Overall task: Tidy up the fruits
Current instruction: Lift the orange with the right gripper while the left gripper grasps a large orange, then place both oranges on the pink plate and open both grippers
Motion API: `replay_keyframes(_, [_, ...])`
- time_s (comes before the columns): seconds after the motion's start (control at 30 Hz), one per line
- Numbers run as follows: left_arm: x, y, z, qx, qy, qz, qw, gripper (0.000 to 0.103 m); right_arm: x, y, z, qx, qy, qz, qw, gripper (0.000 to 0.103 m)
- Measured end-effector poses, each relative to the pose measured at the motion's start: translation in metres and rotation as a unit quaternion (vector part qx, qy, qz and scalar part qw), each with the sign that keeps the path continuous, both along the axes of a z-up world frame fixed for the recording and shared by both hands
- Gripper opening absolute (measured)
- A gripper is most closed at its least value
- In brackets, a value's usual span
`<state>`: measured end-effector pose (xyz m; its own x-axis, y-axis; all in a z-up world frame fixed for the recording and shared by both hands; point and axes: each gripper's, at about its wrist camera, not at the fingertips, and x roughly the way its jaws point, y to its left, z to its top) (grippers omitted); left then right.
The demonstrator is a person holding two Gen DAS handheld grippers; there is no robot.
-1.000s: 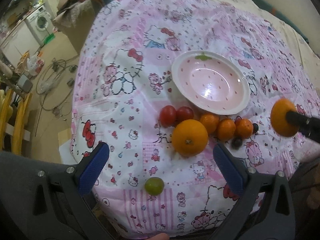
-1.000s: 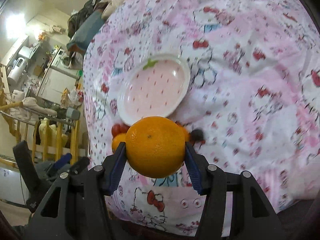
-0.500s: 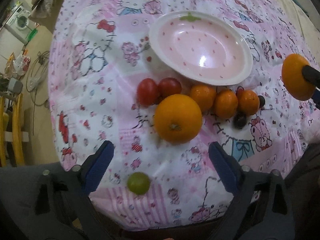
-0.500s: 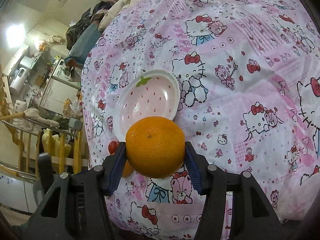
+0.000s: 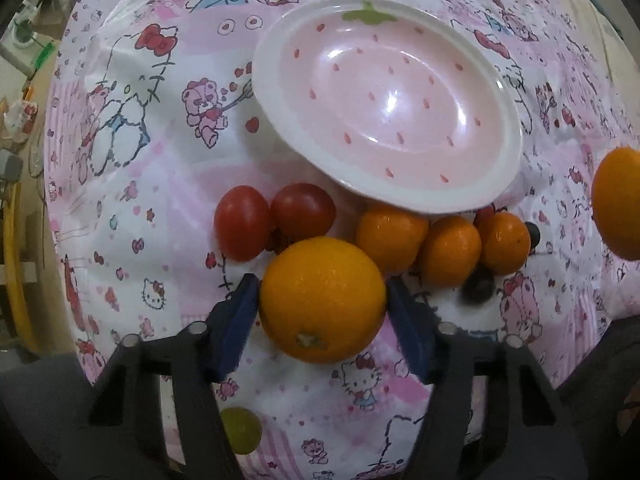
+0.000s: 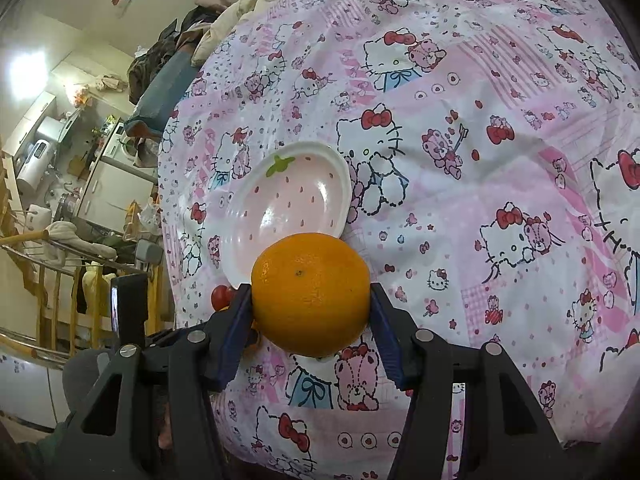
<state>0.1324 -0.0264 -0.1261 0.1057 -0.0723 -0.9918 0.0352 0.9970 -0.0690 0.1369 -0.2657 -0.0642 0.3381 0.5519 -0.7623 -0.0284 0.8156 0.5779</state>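
My left gripper (image 5: 322, 312) is shut on a large orange (image 5: 322, 300) that rests on the pink Hello Kitty cloth. Behind it lie two red tomatoes (image 5: 276, 218), three small tangerines (image 5: 444, 246) and dark grapes (image 5: 476, 290), just in front of the empty pink strawberry plate (image 5: 400, 194). A green grape (image 5: 240, 430) lies near the cloth's front edge. My right gripper (image 6: 310, 320) is shut on a second large orange (image 6: 310, 298) and holds it above the cloth, in front of the plate (image 6: 248, 204). That orange shows at the right edge of the left wrist view (image 5: 618, 204).
The cloth (image 6: 500, 160) covers a soft, rounded bed surface that drops off at the front and left. Clothes and bedding (image 6: 192, 40) are piled at the far end. Appliances and a wooden rack (image 6: 60, 264) stand on the floor to the left.
My left gripper has moved forward and down to the large orange and closed on it. My right gripper, still holding its orange, has shifted so the plate looks farther away.
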Motion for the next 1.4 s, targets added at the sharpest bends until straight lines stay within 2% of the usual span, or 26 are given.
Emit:
replay_keyframes(0.07, [0.006, 0.002, -0.002, 0.001, -0.015, 0.021, 0.9997, 0.059, 0.000, 0.001, 0.000, -0.004, -0.002, 0.001, 1.000, 0.059])
replay_keyframes(0.2, [0.009, 0.003, -0.004, -0.001, -0.023, 0.018, 0.9996, 0.056, -0.001, 0.003, 0.001, -0.006, -0.004, 0.003, 1.000, 0.059])
replay_keyframes(0.5, [-0.025, -0.005, 0.013, 0.016, -0.042, 0.003, 0.9990, 0.053, -0.003, 0.003, 0.004, -0.012, -0.012, 0.002, 1.000, 0.059])
replay_keyframes(0.67, [-0.043, -0.008, 0.040, 0.006, -0.065, -0.011, 0.9978, 0.053, -0.005, 0.001, 0.008, -0.008, -0.018, -0.002, 1.000, 0.059])
replay_keyframes(0.8, [-0.044, 0.002, 0.076, -0.001, -0.104, -0.011, 0.9945, 0.053, -0.005, 0.000, 0.016, -0.005, -0.032, -0.004, 0.999, 0.059])
replay_keyframes(0.9, [-0.032, 0.008, 0.095, -0.001, -0.122, -0.015, 0.9924, 0.053, -0.001, -0.001, 0.024, -0.005, -0.048, -0.007, 0.999, 0.059])
replay_keyframes(1.03, [-0.004, 0.013, 0.111, 0.020, -0.146, -0.033, 0.9885, 0.053, 0.015, 0.000, 0.035, -0.012, -0.068, -0.004, 0.998, 0.059])
replay_keyframes(1.4, [0.049, 0.002, 0.104, 0.041, -0.148, -0.074, 0.9853, 0.053, 0.066, 0.014, 0.033, -0.020, -0.088, 0.019, 0.996, 0.059])
